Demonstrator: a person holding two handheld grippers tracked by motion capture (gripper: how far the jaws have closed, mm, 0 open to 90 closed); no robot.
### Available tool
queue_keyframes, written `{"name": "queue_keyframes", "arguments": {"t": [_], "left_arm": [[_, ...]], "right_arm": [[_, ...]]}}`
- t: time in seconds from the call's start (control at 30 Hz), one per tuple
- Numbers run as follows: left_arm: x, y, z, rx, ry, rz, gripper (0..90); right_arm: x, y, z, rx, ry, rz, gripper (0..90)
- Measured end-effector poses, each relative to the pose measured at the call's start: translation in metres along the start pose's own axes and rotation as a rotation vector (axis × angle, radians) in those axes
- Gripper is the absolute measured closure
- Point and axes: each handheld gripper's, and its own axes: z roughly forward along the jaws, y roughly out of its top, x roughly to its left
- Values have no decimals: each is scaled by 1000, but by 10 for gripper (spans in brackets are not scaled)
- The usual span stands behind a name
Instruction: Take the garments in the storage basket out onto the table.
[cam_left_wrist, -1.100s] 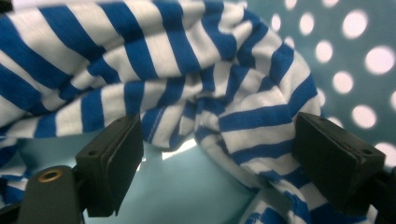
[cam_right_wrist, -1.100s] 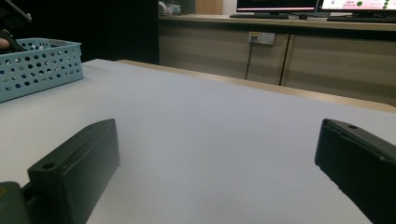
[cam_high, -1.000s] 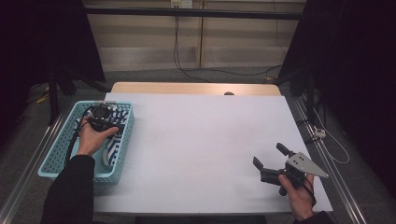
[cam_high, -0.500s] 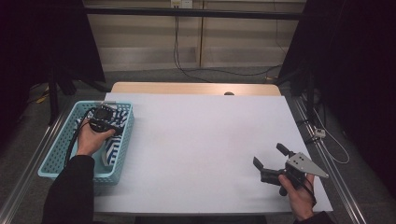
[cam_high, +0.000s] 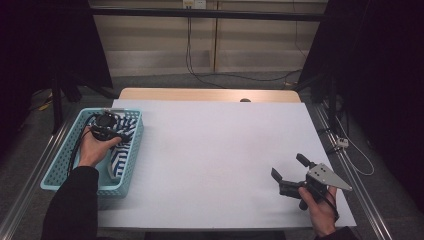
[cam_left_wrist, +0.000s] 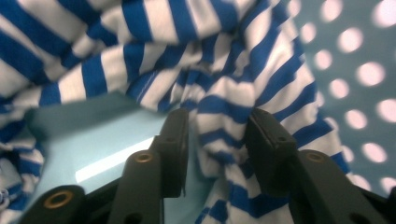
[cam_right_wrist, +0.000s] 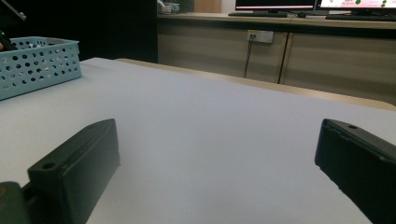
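A: Item 1, left gripper (cam_high: 106, 122)?

B: I have it down in the teal basket (cam_high: 55, 167) at the table's left edge; its jaws have just been opening, half spread, with a fold of the blue-and-white striped cloth (cam_left_wrist: 224, 102) between them

A: Item 2, right gripper (cam_high: 289, 173)?

B: Near right on the white table (cam_high: 215, 150), jaws wide, nothing between them

The left hand (cam_high: 93, 148) hides much of the blue-and-white striped cloth (cam_high: 120, 150) in the pale blue perforated plastic basket (cam_high: 60, 165).
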Motion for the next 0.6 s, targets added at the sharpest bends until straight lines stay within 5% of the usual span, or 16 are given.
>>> {"name": "queue_keyframes", "arguments": {"t": [0.17, 0.2, 0.23, 0.4, 0.6], "left_arm": [[2, 4, -7, -84, -26, -38, 395], [1, 4, -6, -79, -32, -43, 395], [0, 5, -1, -38, -27, -1, 365], [-7, 4, 10, -19, -13, 43, 270], [-4, 1, 18, -12, 27, -8, 176]], "right_arm": [[1, 0, 1, 0, 2, -3, 0], [1, 0, 1, 0, 2, -3, 0], [1, 0, 1, 1, 3, -1, 0], [0, 0, 1, 5, 2, 0, 0], [1, 0, 2, 5, 6, -5, 0]]}}
